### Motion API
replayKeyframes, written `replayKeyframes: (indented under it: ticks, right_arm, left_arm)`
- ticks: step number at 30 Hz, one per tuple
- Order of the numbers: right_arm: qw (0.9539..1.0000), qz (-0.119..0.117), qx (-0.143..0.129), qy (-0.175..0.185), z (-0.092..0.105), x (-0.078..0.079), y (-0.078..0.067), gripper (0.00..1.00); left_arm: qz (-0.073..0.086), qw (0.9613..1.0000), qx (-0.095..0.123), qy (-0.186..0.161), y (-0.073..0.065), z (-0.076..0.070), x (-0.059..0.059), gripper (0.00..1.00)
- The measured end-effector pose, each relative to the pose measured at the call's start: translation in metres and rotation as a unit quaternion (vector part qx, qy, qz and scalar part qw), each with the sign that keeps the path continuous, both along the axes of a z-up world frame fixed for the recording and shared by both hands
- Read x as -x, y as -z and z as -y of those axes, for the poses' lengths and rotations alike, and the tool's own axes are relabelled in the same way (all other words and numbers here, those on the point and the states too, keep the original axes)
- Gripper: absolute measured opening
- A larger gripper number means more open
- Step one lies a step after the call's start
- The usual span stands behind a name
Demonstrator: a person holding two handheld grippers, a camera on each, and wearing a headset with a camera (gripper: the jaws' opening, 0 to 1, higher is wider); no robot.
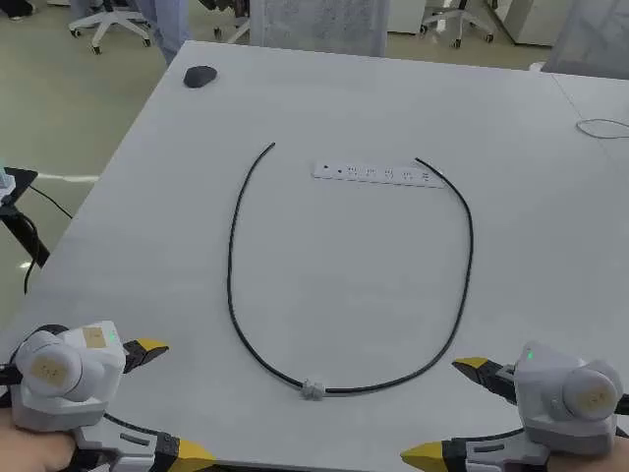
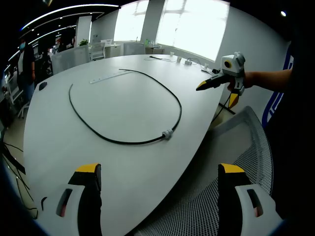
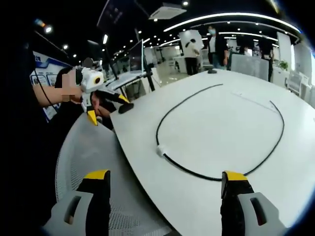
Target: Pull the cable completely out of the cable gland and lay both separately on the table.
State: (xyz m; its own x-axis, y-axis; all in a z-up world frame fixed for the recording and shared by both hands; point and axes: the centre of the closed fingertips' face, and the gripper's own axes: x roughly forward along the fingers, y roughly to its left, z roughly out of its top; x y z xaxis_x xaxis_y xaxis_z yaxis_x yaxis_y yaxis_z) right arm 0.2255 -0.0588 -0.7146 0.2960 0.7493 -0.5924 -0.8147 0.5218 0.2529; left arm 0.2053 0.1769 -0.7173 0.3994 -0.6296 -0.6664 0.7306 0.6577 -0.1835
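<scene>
The left gripper and right gripper hung at the head view's bottom corners, jaws spread apart. Beyond lay a pale grey table in an open office, with a power strip at upper centre and a mouse at upper left. The black cable curved in a U open toward the top, with the cable gland at its bottom, lying left-right.
</scene>
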Motion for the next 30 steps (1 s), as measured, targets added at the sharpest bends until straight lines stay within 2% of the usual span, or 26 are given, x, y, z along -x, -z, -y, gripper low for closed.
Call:
replayKeyframes:
  ticks: [17,24,28,30]
  right_arm:
    - [0.9999,-0.006,0.014,-0.005,0.001,0.003,0.008,0.93]
    - [0.9997,-0.003,0.016,-0.015,-0.008,0.002,0.007,0.92]
    - [0.9994,0.004,0.022,-0.028,-0.018,-0.004,0.006,0.91]
    - [0.9992,0.003,0.025,-0.030,-0.024,-0.008,0.006,0.91]
  left_arm:
    - [-0.001,1.0000,-0.004,0.003,-0.001,0.000,0.002,0.96]
    - [0.000,1.0000,-0.004,0.004,0.000,0.001,0.000,0.97]
    - [-0.002,1.0000,-0.006,0.005,0.001,-0.001,0.000,0.96]
    - [0.003,1.0000,-0.007,0.000,0.001,-0.001,-0.002,0.98]
